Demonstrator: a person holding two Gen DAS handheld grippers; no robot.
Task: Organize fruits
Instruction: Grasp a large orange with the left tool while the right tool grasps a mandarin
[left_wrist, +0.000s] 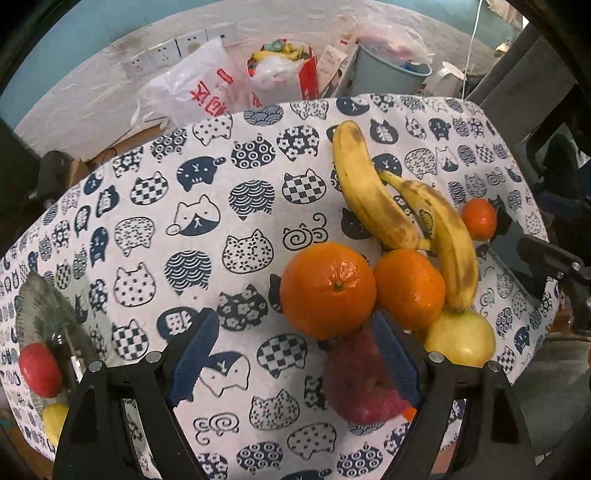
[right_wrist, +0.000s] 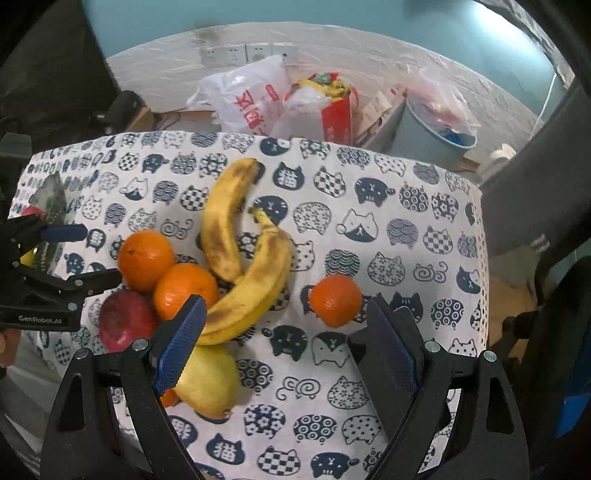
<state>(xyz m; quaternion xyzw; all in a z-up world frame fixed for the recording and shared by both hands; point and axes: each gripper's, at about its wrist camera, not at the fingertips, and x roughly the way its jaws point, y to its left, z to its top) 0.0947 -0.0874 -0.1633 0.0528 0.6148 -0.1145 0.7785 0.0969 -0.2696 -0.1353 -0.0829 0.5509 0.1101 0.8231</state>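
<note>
Both grippers, left (left_wrist: 295, 354) and right (right_wrist: 288, 339), are hanging with fingers apart (gripping nothing) over the near fruit pile, bananas (right_wrist: 236, 251) lying crossed beside oranges (right_wrist: 146, 260).

A cloth (right_wrist: 388, 229) with blue cat faces covers the table. Behind it, near the wall, stand a white plastic bag (right_wrist: 247, 99) with red print, a red bag (right_wrist: 334, 110) full of items, and a grey-blue bucket (right_wrist: 428, 129). 3 white sockets (right_wrist: 247, 53) sit on the wall.
</note>
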